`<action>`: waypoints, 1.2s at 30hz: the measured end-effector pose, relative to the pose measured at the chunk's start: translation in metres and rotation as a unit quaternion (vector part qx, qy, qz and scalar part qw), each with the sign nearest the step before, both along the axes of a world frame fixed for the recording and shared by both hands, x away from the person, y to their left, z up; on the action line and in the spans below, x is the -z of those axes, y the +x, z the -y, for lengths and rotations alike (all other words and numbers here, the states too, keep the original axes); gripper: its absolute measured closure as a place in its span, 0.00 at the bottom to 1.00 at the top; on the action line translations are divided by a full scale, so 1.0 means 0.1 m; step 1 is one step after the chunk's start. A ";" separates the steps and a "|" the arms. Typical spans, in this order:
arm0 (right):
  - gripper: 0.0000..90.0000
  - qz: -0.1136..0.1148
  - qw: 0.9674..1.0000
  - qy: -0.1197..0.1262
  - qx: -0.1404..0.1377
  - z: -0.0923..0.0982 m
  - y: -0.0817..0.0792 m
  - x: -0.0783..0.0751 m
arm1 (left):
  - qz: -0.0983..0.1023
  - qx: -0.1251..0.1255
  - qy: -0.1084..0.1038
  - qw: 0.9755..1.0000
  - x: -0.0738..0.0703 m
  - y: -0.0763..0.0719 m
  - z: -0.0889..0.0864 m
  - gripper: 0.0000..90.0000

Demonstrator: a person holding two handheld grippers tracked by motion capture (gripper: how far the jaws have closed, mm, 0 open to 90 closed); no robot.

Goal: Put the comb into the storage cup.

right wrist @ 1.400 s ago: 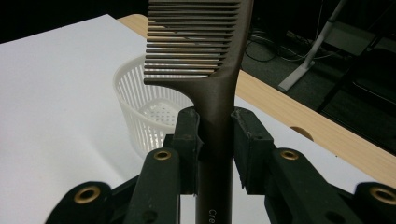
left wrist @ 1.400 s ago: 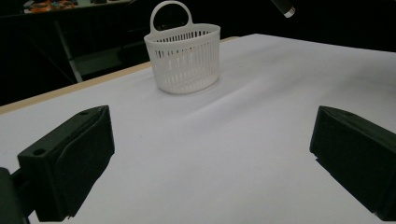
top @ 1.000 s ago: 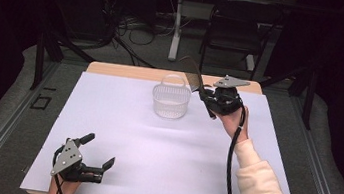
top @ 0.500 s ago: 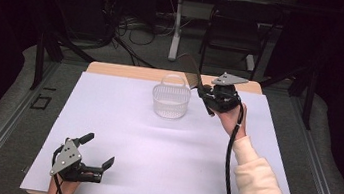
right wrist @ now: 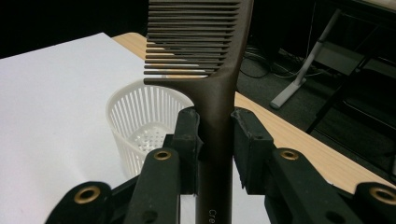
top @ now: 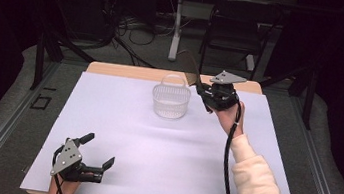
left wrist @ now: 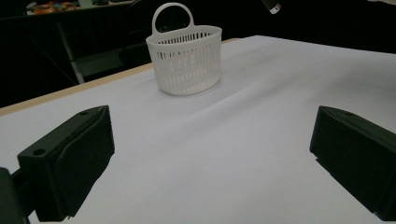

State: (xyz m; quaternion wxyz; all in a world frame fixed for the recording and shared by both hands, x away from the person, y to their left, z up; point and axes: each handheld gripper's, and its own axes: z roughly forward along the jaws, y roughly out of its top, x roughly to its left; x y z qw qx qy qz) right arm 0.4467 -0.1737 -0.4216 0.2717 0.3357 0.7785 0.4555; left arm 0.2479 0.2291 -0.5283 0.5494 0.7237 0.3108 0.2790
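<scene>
The right gripper [top: 200, 91], upper centre-right of the high view, pinches a dark brown comb [right wrist: 215, 70] by its handle; in the right gripper view the 2 jaws press on either side of the handle just below where the teeth start, teeth end pointing up toward the top of the frame. The comb sits just beside and above the white basket [top: 170, 100], which stands upright on the white table cover [top: 202, 156] near the far edge, upper centre of the high view; in the right gripper view the basket's open mouth shows lower left, behind the comb, w/ nothing seen inside. Left gripper [top: 100, 155] rests at the lower left of the high view, jaws spread wide & holding nothing, well apart from the basket. The comb looks like stiff, light plastic, prob. smooth & a bit slippery, so the flat handle is the place to hold it; the thin teeth seem the part most likely to bend or snag on the basket's slots. The basket looks light too & could tip or slide if the comb knocks its rim.
</scene>
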 end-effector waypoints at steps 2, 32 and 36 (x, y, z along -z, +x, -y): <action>0.81 0.000 1.000 -0.002 -0.002 -0.01 0.01 0.01 | 0.002 -0.001 0.000 1.000 0.00 0.00 -0.01 0.00; 0.81 0.027 1.000 0.005 0.005 -0.10 0.11 0.02 | -0.004 -0.001 -0.001 1.000 0.01 0.02 0.00 0.00; 0.81 0.026 1.000 0.007 0.003 -0.11 0.12 0.01 | -0.003 0.000 0.001 1.000 0.01 0.01 0.00 0.00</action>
